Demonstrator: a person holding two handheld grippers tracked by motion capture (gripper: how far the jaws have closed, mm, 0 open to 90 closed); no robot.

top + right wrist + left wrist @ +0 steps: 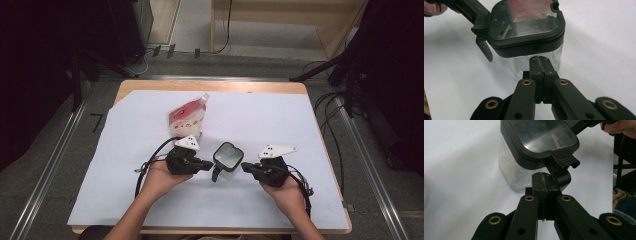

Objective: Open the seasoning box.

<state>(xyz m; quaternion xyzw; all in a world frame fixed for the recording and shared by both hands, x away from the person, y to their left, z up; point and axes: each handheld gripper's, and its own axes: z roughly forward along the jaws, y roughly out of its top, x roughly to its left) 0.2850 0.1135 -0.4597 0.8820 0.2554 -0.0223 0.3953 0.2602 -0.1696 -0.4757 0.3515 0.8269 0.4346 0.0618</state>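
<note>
Both pairs of fingers (543, 185) (539, 65) pressed fully together, empty, beside the clear lidded jar (228, 159).

Black fingers (544, 187), brass rivets, white three-cornered plates, trailing black cables.

Wooden table (210, 86) w/ white sheet (260, 125) on grey carpet floor (55, 165); metal floor rails (47, 172) either side; cables (332, 125) at right; light wood furniture (295, 20) behind; dark surrounds.
</note>
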